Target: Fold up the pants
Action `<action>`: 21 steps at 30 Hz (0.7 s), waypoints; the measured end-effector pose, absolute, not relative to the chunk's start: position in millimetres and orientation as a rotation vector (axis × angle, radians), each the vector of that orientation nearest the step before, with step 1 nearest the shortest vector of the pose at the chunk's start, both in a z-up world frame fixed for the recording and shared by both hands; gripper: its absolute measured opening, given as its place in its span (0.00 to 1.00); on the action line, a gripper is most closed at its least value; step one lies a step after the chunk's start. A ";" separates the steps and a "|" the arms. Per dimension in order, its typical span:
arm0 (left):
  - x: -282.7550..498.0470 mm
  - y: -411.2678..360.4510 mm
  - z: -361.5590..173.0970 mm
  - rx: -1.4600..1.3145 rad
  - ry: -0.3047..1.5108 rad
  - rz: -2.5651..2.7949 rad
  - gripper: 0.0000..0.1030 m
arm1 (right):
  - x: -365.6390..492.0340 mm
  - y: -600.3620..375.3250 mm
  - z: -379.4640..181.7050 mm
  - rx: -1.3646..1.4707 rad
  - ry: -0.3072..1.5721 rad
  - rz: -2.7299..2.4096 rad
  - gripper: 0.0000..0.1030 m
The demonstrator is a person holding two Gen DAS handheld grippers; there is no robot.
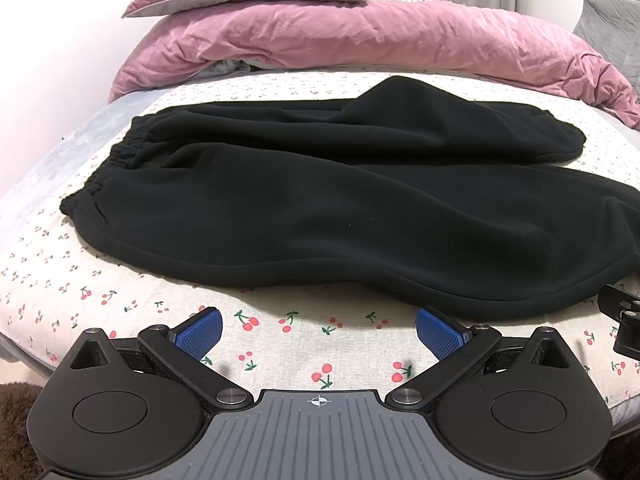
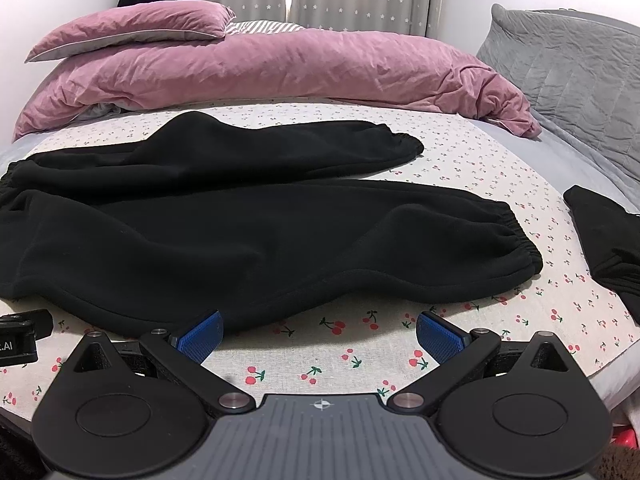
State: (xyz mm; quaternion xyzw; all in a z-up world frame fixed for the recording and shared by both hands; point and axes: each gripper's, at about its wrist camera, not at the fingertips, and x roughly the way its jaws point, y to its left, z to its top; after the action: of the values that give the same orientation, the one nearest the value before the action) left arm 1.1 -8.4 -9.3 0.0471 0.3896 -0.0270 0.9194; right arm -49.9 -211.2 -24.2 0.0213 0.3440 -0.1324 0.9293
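Both the left claw (image 1: 319, 330) and right claw (image 2: 319, 330) gape wide, empty, poised before the flat-spread pants (image 1: 320, 200) to grasp the near edge.

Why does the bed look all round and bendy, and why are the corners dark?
Fisheye lenses: in the left wrist view the cherry sheet bulges like a dome, in the right wrist view too; both have dark vignetted corners. The black pants are nearly featureless, their folds barely showing.

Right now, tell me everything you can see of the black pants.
The black pants look like thick, fleecy sweatpants. They lie flat and unfolded across the cherry-print sheet, gathered elastic waistband to the left, both legs running right to elastic cuffs. The legs lie slightly apart, the fabric softly rumpled. Neither gripper holds them.
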 end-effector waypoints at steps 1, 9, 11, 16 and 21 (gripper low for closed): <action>1.1 -8.5 -9.4 0.097 0.801 -0.056 1.00 | -49.7 -211.3 -24.7 0.042 0.706 -0.271 1.00; 1.6 -9.3 -9.0 0.097 0.803 -0.056 1.00 | -49.4 -212.0 -25.8 0.042 0.708 -0.272 1.00; 1.7 -9.4 -9.0 0.098 0.803 -0.056 1.00 | -49.4 -211.9 -25.8 0.043 0.708 -0.272 1.00; 1.6 -9.4 -8.9 0.098 0.804 -0.055 1.00 | -49.7 -213.4 -26.5 0.042 0.710 -0.272 1.00; 1.8 -9.5 -8.9 0.095 0.802 -0.053 1.00 | -49.6 -214.8 -26.7 0.042 0.711 -0.274 1.00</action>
State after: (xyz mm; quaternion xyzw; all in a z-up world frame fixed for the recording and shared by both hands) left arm 1.8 -9.5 -8.9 0.0462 0.3902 -0.0256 0.9192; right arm -49.6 -214.8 -26.7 0.0205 0.3471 -0.1337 0.9280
